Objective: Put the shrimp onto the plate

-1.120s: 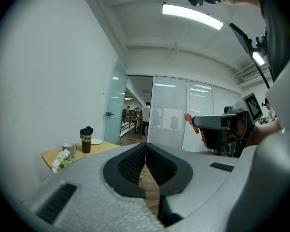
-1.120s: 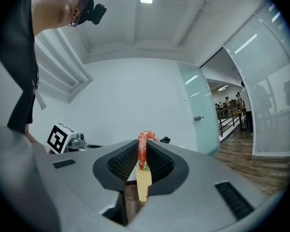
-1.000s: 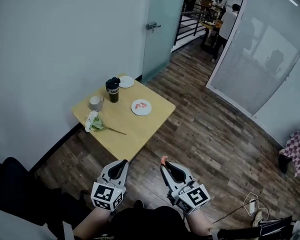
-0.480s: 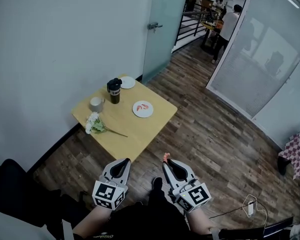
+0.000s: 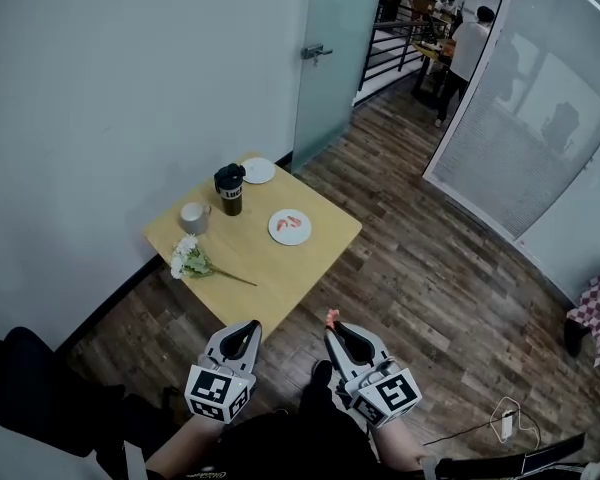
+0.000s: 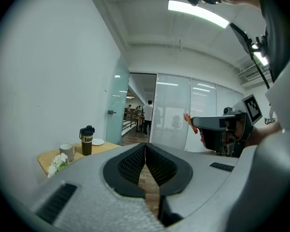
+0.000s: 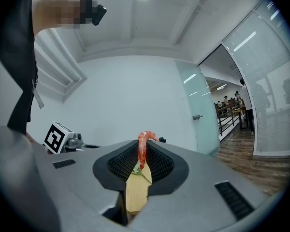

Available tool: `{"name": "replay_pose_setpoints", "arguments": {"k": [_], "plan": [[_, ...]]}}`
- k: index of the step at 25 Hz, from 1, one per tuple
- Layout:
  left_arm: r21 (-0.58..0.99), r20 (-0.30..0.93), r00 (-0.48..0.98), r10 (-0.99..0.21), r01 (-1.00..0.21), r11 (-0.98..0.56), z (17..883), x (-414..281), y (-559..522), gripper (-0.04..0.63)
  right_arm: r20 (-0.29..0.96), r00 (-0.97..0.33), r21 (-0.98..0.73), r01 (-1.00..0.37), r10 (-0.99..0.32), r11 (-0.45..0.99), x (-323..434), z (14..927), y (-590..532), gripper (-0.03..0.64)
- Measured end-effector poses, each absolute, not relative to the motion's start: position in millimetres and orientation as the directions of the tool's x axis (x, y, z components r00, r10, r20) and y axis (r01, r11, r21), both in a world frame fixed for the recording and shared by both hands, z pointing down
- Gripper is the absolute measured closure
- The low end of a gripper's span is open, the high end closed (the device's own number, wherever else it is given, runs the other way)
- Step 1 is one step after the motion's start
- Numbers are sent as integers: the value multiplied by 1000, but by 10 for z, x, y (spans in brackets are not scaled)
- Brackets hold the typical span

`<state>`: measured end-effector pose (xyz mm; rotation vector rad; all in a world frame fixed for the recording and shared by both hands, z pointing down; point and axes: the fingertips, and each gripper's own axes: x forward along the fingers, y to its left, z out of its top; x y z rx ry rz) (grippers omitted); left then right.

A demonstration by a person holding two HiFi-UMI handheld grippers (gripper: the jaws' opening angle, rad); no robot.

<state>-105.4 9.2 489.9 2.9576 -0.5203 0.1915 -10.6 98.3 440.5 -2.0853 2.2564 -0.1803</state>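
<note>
Looking down, head view: left gripper (image 5: 242, 339) and right gripper (image 5: 331, 329) are held short of the table (image 5: 280, 268); the plate (image 5: 274, 231) is set there, well apart. Left gripper view: jaws are pressed together, empty. Right gripper view: the shrimp (image 7: 143, 150) is pinched upright between the jaws.

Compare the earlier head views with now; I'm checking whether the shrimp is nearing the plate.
The person has stepped toward the table: it and the plate sit slightly nearer in the head view, and a shoe now shows between the grippers. Nothing was taken or let go. The right gripper still clamps the shrimp; the left gripper stays shut and empty.
</note>
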Motion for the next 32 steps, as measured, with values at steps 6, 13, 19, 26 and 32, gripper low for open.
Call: {"name": "replay_pose_setpoints", "arguments": {"k": [6,13,19,26,32], "plan": [[104,156,927,-342,-359,-927,4898,-684,-105,591,10,-96,-150,-984,-995,94,263,4365,770,566],[95,162,915,-369,-387,-917,4770,-104,-336,591,29,-132,-152,-980,-991,126,845,4312,513,566],[74,162,908,-386,-402,-913,4676,518,-506,591,9,-173,-152,-974,-985,170,1398,4254,303,566],[50,135,914,-383,-392,-918,4519,1352,-595,591,-17,-180,-152,-972,-984,180,2196,4192,192,566],[48,136,904,-406,-415,-909,4490,1603,-651,591,-27,-205,-154,-966,-978,207,2458,4161,94,566]]}}
